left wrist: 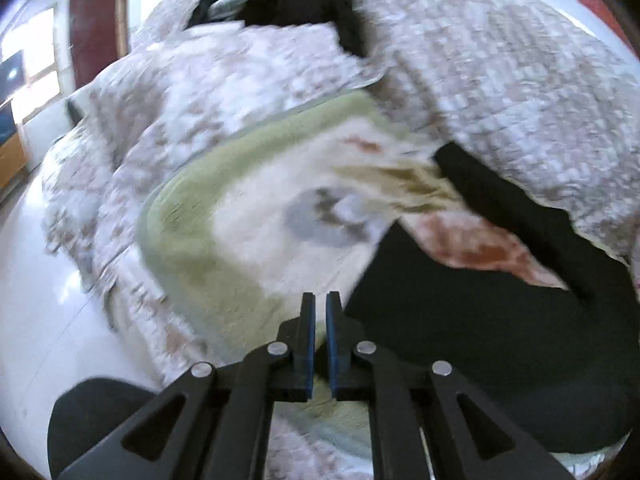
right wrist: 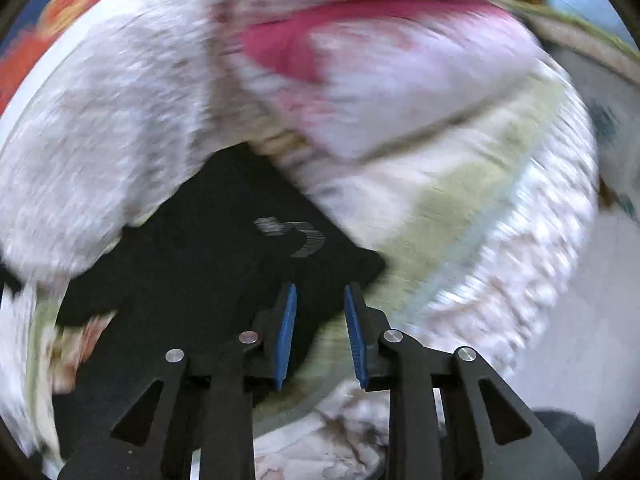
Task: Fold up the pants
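The black pants [left wrist: 480,320] lie on a bed among rumpled bedding. In the left wrist view they fill the lower right, partly under a patterned quilt [left wrist: 500,80]. My left gripper [left wrist: 320,300] is nearly shut with a thin gap and nothing between its pads, just left of the pants' edge. In the right wrist view the black pants [right wrist: 192,280] with a white logo [right wrist: 300,236] lie at centre left. My right gripper [right wrist: 320,292] is open and empty above the pants' right edge. Both views are motion-blurred.
A cream blanket with a green border [left wrist: 192,208] lies beneath the left gripper and shows in the right wrist view [right wrist: 448,200]. A pink-and-white blanket [right wrist: 360,60] is bunched behind the pants. More black clothing [left wrist: 288,4] lies at the far end. White floor [left wrist: 36,280] is at left.
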`<action>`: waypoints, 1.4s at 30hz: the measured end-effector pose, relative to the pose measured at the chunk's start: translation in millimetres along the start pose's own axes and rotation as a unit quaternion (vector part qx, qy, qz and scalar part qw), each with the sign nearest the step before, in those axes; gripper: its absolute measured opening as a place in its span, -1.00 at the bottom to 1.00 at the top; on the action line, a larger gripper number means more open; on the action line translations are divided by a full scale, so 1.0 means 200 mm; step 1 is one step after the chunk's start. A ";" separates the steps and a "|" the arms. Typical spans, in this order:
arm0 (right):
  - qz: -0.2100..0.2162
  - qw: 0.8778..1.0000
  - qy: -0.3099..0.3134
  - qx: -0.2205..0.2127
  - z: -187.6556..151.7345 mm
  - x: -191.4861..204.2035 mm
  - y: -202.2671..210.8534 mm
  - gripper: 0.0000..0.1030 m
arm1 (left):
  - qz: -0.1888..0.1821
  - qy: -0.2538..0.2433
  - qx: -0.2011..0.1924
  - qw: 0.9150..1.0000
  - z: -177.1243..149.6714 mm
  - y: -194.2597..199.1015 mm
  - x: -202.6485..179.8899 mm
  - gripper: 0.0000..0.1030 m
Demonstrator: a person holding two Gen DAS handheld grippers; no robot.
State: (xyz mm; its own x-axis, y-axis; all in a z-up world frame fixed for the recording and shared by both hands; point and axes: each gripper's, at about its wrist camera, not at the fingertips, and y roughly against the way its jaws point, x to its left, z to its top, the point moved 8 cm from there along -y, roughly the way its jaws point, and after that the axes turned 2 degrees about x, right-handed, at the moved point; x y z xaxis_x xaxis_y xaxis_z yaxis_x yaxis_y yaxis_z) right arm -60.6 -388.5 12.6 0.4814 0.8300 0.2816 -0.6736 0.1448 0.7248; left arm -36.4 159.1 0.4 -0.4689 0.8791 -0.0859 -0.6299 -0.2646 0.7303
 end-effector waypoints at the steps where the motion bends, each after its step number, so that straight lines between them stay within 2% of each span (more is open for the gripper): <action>1: 0.014 0.999 0.032 0.004 -0.01 0.07 -0.01 -0.45 | -0.022 -0.010 0.002 1.000 0.01 0.00 -0.05 -0.83; 3: 0.044 0.995 0.088 0.018 -0.04 0.23 -0.06 -0.33 | -0.071 -0.034 0.016 0.997 0.00 -0.02 -0.19 -0.80; 5: 0.070 0.989 0.125 0.043 -0.08 0.34 -0.12 -0.31 | -0.126 -0.064 0.038 0.989 -0.01 -0.06 -0.34 -0.77; 7: 0.082 0.983 0.155 0.064 -0.11 0.43 -0.20 -0.31 | -0.179 -0.101 0.064 0.976 -0.03 -0.11 -0.51 -0.52; 8: 0.081 0.980 0.166 0.071 -0.12 0.46 -0.23 -0.31 | -0.187 -0.116 0.072 0.973 -0.04 -0.14 -0.56 -0.43; 11: 0.083 0.977 0.176 0.091 -0.11 0.49 -0.32 -0.31 | -0.170 -0.152 0.086 0.970 -0.04 -0.28 -0.66 -0.43; 13: 0.068 0.979 0.173 0.087 -0.09 0.47 -0.37 -0.31 | -0.108 -0.152 0.085 0.979 0.00 -0.40 -0.61 -0.43; 15: 0.037 0.984 0.155 0.080 -0.07 0.38 -0.41 -0.31 | -0.062 -0.135 0.070 0.986 0.04 -0.46 -0.51 -0.48; 18: 0.063 0.988 0.115 0.081 -0.03 0.32 -0.40 -0.32 | -0.069 -0.107 0.064 0.990 0.06 -0.45 -0.45 -0.55; 20: 0.056 0.988 0.124 0.070 -0.03 0.33 -0.38 -0.32 | -0.043 -0.117 0.039 0.991 0.08 -0.43 -0.45 -0.55; 21: 0.053 0.987 0.138 0.060 -0.03 0.35 -0.36 -0.32 | -0.042 -0.118 0.033 0.992 0.08 -0.40 -0.46 -0.55; 24: 0.062 0.984 0.160 0.047 -0.05 0.41 -0.31 -0.29 | -0.083 -0.119 0.029 0.989 0.07 -0.32 -0.51 -0.54; 26: 0.063 0.980 0.182 0.046 -0.08 0.45 -0.30 -0.23 | -0.116 -0.130 0.027 0.984 0.01 -0.23 -0.58 -0.50; 29: 0.068 0.974 0.212 0.049 -0.14 0.51 -0.27 -0.11 | -0.165 -0.155 0.025 0.974 -0.08 -0.09 -0.71 -0.35; 32: 0.070 0.967 0.241 0.050 -0.23 0.55 -0.23 0.00 | -0.197 -0.185 0.029 0.962 -0.21 0.00 -0.83 -0.22; 36: 0.050 0.960 0.264 0.082 -0.33 0.54 -0.29 0.01 | -0.184 -0.228 0.065 0.954 -0.38 -0.05 -0.90 -0.22; 40: 0.056 0.962 0.260 0.068 -0.30 0.54 -0.25 0.01 | -0.175 -0.233 0.054 0.955 -0.36 -0.02 -0.90 -0.21; 42: 0.058 0.961 0.260 0.065 -0.30 0.54 -0.23 0.05 | -0.174 -0.225 0.049 0.957 -0.35 -0.01 -0.89 -0.12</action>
State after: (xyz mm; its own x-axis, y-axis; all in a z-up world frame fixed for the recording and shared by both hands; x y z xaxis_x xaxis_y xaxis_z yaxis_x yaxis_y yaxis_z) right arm -11.3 -272.5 -28.8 0.0376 0.9986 0.0373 -0.6133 -0.0064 0.7898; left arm 5.0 -24.4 -33.9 0.0870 0.9949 -0.0519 -0.6286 0.0952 0.7719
